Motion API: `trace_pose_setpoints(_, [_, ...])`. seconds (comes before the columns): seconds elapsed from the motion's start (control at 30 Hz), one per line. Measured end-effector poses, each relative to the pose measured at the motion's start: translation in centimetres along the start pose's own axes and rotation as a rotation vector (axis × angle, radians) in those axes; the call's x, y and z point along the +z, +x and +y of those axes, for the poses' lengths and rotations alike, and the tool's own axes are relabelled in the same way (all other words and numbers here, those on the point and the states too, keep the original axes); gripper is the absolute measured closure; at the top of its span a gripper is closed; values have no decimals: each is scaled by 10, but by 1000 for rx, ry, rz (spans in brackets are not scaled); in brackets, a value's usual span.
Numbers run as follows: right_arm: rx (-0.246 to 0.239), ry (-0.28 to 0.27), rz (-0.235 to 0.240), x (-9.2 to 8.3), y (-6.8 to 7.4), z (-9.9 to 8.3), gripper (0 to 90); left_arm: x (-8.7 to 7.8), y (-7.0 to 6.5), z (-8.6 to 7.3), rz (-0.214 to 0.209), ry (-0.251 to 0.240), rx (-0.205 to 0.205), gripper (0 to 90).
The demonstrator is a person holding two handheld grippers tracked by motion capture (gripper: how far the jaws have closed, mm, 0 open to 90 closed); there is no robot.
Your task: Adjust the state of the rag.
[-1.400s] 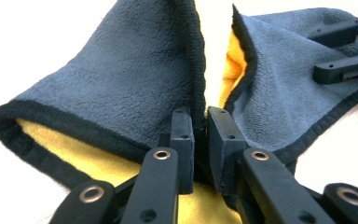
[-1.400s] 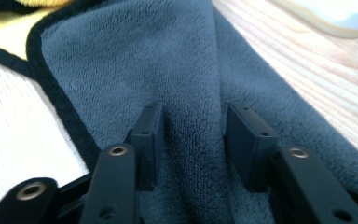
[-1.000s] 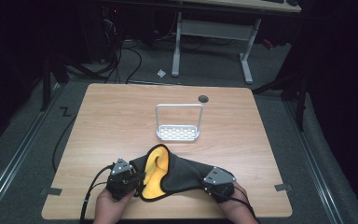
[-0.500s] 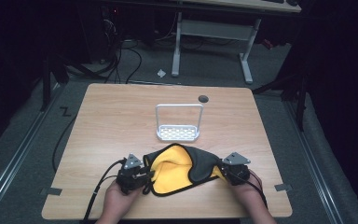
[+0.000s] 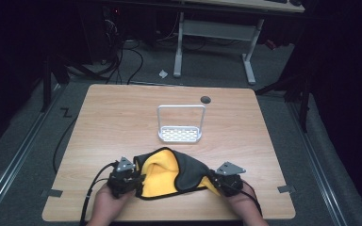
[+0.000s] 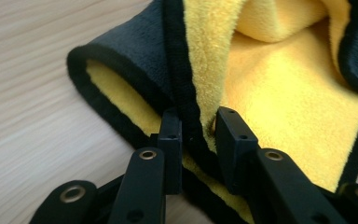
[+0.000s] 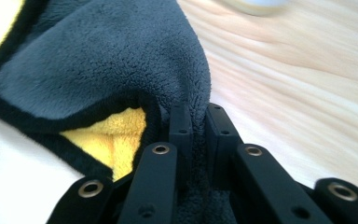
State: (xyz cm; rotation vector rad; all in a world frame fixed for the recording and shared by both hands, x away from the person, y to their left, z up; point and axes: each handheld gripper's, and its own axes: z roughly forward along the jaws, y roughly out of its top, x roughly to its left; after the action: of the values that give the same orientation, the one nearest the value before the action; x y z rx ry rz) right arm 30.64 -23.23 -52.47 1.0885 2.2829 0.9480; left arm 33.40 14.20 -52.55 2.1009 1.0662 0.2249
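cloth: grey and yellow microfibre cloth (image 5: 172,174) with black piping, lying loosely folded at the near edge of the table (image 5: 122,117), between the two grippers. Yellow side shows in the middle, grey side folds over it on the right.
left gripper: left gripper (image 5: 133,181) at the cloth's left edge, held in the person's left hand (image 5: 106,207). In the left gripper view (image 6: 198,135) the black hem runs up between the pads. The left pad touches it; a sliver of gap shows at the right pad. Jaws have just been closing after a quick opening, cloth edge between them. Reads as not clamped yet.
right gripper: right gripper (image 5: 217,184) at the cloth's right corner, in the right hand (image 5: 245,207). Right gripper view (image 7: 198,122) shows the jaws pinched tight on a bunched grey fold, pile squeezed between the pads. Firm grip.
cloth lift: the right corner rides up off the wood at the jaws; the rest rests on the table.
rack: white wire-handled rack (image 5: 180,125) stands upright past the cloth, mid-table, well apart from both grippers.
grommet: dark round hole (image 5: 205,99) near the far edge, behind the rack.
cables: a black lead (image 5: 92,188) trails off the left gripper over the near edge.
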Motion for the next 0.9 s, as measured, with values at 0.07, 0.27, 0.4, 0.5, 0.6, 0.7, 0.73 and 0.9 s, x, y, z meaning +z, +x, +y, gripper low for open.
trace_pose_setpoints(0.07, [-13, -6, 44, 4, 13, 6, 762, -8, 10, -7, 4, -9, -27, 730])
trace_pose_setpoints(0.27, [-30, -73, -8, -5, 17, 24, 617, -15, 12, -12, 21, -60, -72, 696])
trace_pose_setpoints(0.4, [-44, -150, -18, -19, 24, 39, 588, -21, 6, -10, 24, -113, -75, 630])
trace_pose_setpoints(0.5, [-53, -184, 16, -22, 35, 47, 577, -24, 0, -9, 26, -132, -62, 596])
trace_pose_setpoints(0.6, [-98, -163, 52, -13, 52, 48, 571, -22, -3, -9, 35, -126, -44, 593])
trace_pose_setpoints(0.7, [-138, -131, 92, -4, 71, 47, 560, -19, -4, -9, 30, -118, -43, 589])
trace_pose_setpoints(0.73, [-152, -119, 117, -1, 79, 45, 553, -17, -5, -9, 27, -105, -39, 589])
trace_pose_setpoints(0.9, [-231, -19, 164, 20, 105, 37, 515, -7, -7, -12, 25, -56, -11, 612])
